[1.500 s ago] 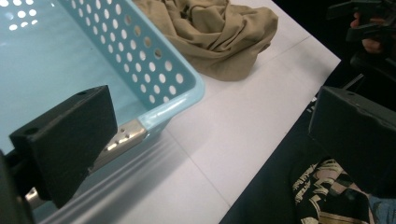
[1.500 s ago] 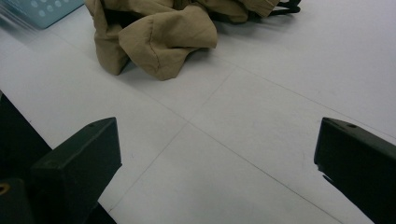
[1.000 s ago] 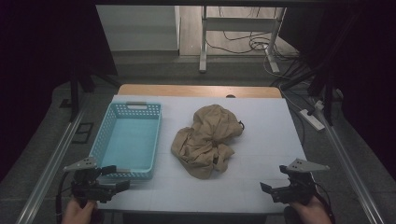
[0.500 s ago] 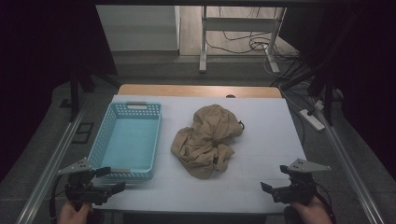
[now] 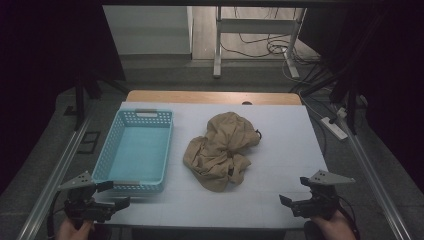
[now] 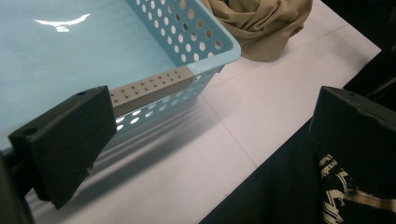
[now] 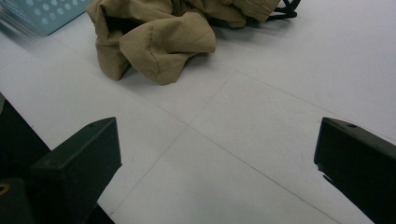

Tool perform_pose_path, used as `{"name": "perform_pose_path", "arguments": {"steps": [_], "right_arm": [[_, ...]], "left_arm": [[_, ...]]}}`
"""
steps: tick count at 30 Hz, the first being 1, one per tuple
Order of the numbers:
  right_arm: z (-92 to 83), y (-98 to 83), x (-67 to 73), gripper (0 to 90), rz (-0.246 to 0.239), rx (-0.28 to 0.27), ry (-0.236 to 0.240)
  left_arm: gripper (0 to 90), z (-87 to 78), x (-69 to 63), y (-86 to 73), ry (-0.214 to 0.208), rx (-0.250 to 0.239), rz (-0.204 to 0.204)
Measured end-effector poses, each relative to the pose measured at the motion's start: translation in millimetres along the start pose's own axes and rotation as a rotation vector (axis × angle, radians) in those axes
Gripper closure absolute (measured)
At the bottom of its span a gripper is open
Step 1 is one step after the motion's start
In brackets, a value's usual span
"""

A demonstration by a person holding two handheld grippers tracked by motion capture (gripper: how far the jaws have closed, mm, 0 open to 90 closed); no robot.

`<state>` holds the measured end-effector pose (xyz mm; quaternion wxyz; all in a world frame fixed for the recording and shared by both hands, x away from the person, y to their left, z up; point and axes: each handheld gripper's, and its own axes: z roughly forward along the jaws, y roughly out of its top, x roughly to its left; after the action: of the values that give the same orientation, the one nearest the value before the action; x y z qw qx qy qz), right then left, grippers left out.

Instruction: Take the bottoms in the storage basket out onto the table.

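Nothing is done yet: the cloth (image 5: 221, 150) lies mid-frame beside the empty basket (image 5: 134, 186), both grippers (image 5: 114, 205) (image 5: 292, 202) spread wide at the bottom corners.

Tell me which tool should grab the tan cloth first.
Right, probably. The right tool looks straight at the tan cloth over bare table, jaws wide. The left tool sits behind the blue basket.
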<state>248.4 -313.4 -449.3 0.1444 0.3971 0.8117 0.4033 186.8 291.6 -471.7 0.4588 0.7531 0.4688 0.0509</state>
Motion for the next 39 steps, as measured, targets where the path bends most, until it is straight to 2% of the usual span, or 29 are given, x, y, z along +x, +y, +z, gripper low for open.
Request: {"name": "perform_pose_path", "arguments": {"steps": [26,33,39], "right_arm": [[-0.1,0.0,-0.3,0.4,0.004,-0.002,-0.001],[-0.4,-0.1,-0.4,0.4,0.005,-0.003,-0.001],[-0.3,0.2,0.3,0.4,0.004,-0.003,0.0]], "left_arm": [[0.0,-14.9,3.1,-11.0,-0.016,-0.014,-0.017],[0.1,-14.0,0.4,-11.5,-0.013,0.02,0.006],[0.2,-10.0,-4.6,-10.4,0.004,0.076,0.042]]}}
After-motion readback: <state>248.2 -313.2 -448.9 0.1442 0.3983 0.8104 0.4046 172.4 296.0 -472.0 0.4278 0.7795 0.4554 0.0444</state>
